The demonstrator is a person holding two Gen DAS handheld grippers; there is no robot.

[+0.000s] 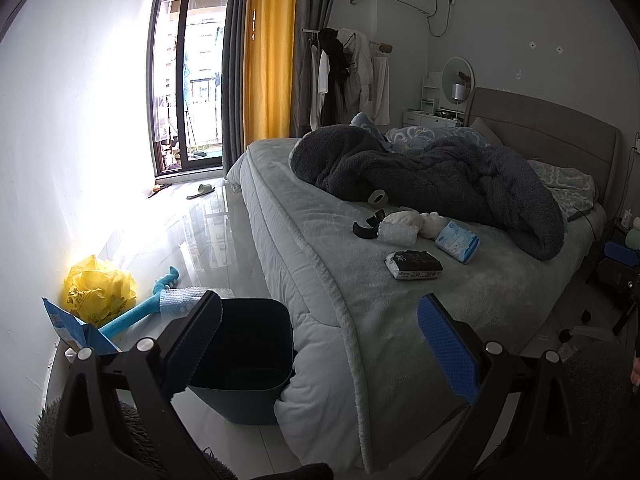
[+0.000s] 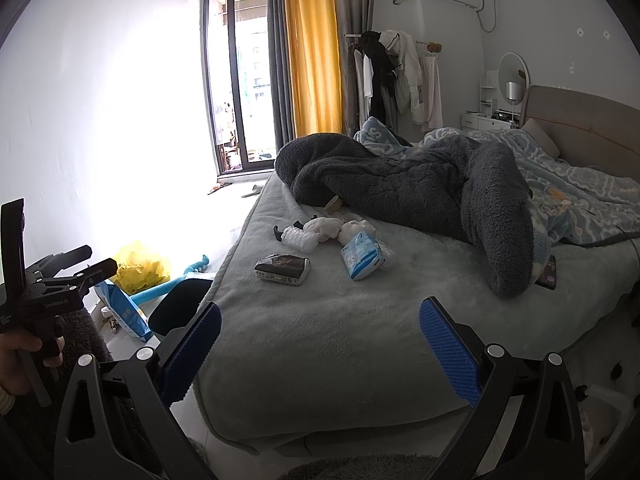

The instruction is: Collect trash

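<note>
Trash lies on the grey bed (image 1: 400, 320) (image 2: 320, 340): a dark wrapper (image 1: 414, 265) (image 2: 283, 269), a blue tissue pack (image 1: 458, 241) (image 2: 362, 258), crumpled white paper (image 1: 400, 226) (image 2: 320, 232), a bubble-wrap roll (image 2: 298, 238), black scraps (image 1: 366, 230) and a tape roll (image 1: 378, 197). A dark green bin (image 1: 244, 360) (image 2: 176, 308) stands on the floor against the bed's corner. My left gripper (image 1: 320, 344) is open above the bin and the bed edge, holding nothing. My right gripper (image 2: 320, 352) is open over the bed's foot, well short of the trash. The left gripper (image 2: 86, 264) also shows in the right wrist view, held by a hand.
On the floor by the white wall lie a yellow plastic bag (image 1: 98, 288) (image 2: 140, 266), a blue bag (image 1: 72, 324) (image 2: 124, 312), a teal foam toy (image 1: 140, 308) and bubble wrap (image 1: 184, 300). A heaped dark blanket (image 1: 440, 176) covers the bed's far half. A slipper (image 1: 200, 191) lies near the balcony door.
</note>
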